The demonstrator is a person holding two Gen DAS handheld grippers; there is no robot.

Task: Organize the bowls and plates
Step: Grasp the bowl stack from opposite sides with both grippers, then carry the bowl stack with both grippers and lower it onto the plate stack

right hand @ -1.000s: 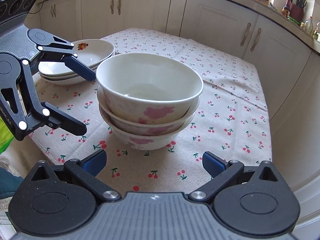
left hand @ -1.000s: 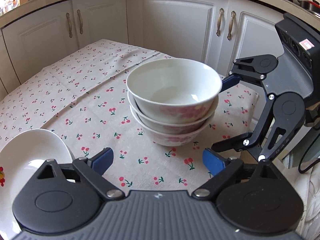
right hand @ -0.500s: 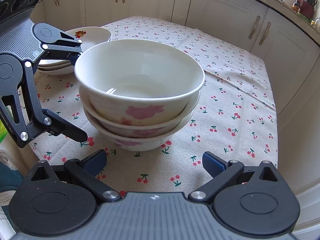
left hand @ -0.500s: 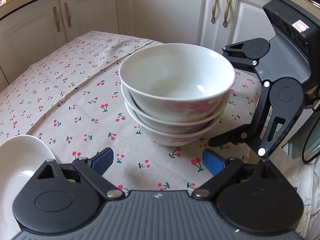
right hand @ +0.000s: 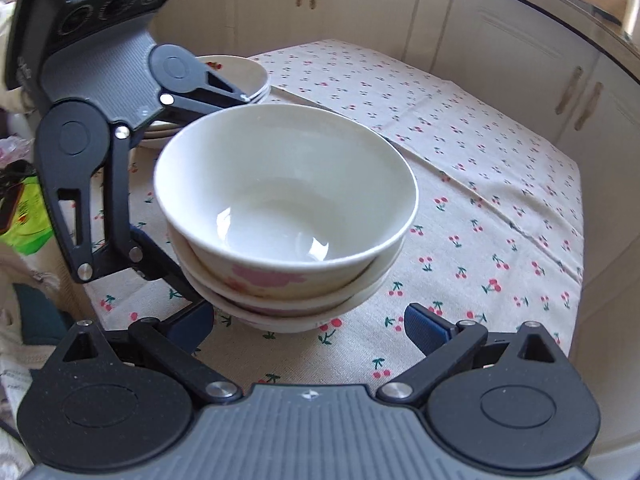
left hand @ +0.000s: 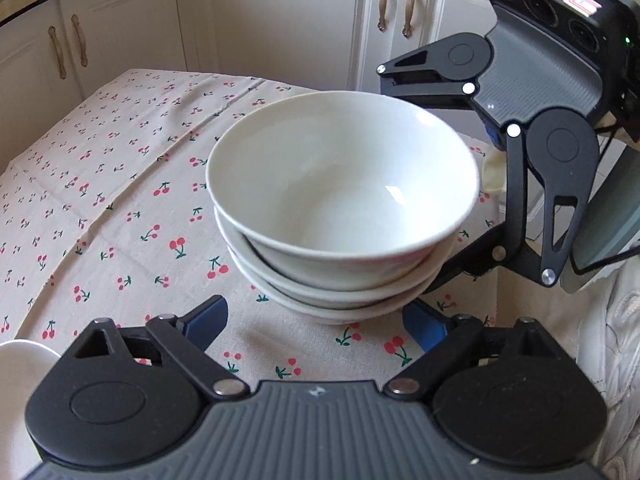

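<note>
A stack of three white bowls with pink flowers (left hand: 344, 200) stands on the cherry-print tablecloth (left hand: 120, 200). My left gripper (left hand: 316, 322) faces it from the near side. Its jaws are closing, with the stack's base between the blue pads (left hand: 208, 320), and no pad clearly presses on it. My right gripper (right hand: 310, 326) is open around the same stack (right hand: 284, 208) from the opposite side. Its black fingers (left hand: 432, 84) reach past the bowls' rim and flank. A stack of white plates (right hand: 244, 76) lies behind the left gripper's fingers (right hand: 200, 88).
White cabinets (left hand: 280, 20) ring the table on the far sides. The rim of a white plate (left hand: 16, 380) shows at the lower left. Green packaging and cloth (right hand: 28, 220) lie past the table's left edge. Bare tablecloth (right hand: 500, 200) stretches to the right of the bowls.
Both grippers have come closer to the bowl stack and now straddle it from opposite sides. The white plate has slid almost out of the left wrist view.
</note>
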